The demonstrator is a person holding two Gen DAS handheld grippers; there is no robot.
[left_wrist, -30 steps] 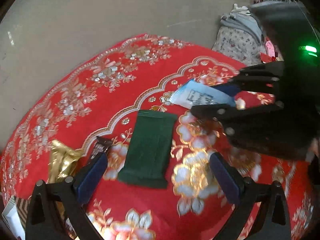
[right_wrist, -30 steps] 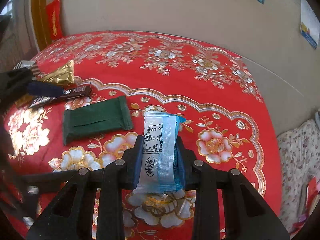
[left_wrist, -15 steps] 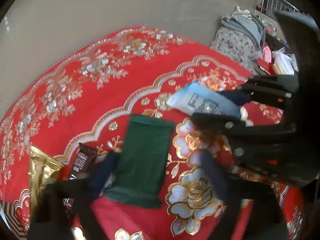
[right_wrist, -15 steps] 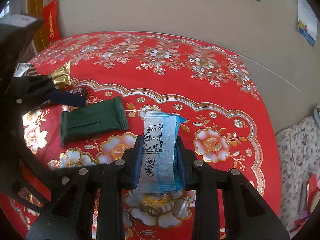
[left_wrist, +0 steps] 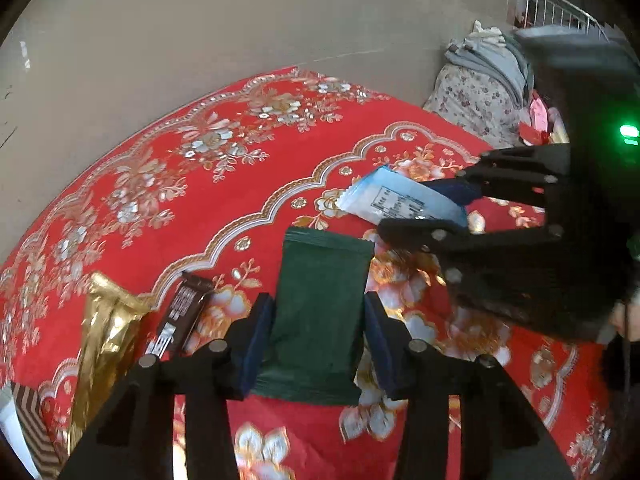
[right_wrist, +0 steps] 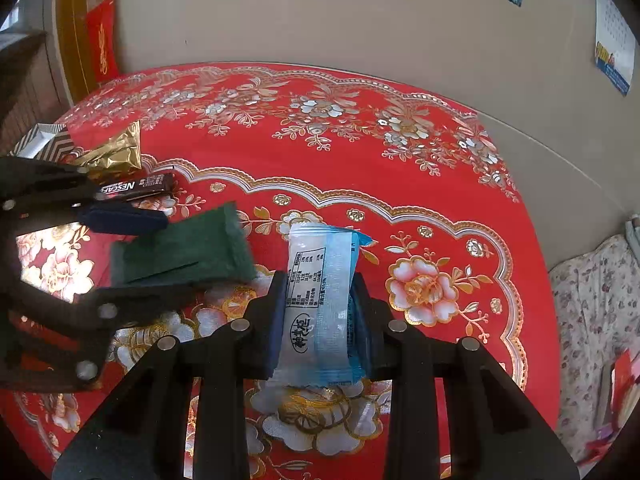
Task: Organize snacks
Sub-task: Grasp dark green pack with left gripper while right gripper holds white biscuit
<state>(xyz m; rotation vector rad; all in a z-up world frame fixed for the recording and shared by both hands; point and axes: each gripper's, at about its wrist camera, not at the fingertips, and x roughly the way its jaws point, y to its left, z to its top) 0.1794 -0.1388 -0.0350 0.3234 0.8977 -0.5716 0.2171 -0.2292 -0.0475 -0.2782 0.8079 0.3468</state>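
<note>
A dark green snack packet (left_wrist: 320, 312) lies on the red floral tablecloth (left_wrist: 200, 208). My left gripper (left_wrist: 318, 320) straddles its near half, a finger along each long edge; whether they press it I cannot tell. The packet also shows in the right wrist view (right_wrist: 184, 252), between the left gripper's fingers (right_wrist: 124, 218). My right gripper (right_wrist: 320, 312) is shut on a white and blue snack packet (right_wrist: 320, 304), which also shows in the left wrist view (left_wrist: 400, 202), just right of the green packet.
A brown Nescafe stick (left_wrist: 180, 316) and a gold wrapper (left_wrist: 104, 344) lie left of the green packet; both show in the right wrist view, the stick (right_wrist: 136, 187) and the wrapper (right_wrist: 116, 154). A striped box (right_wrist: 40, 144) sits at the cloth's edge. Piled laundry (left_wrist: 480, 92) lies beyond the table.
My left gripper has moved forward over the green packet and narrowed around it. The right gripper still holds the blue packet in about the same place.
</note>
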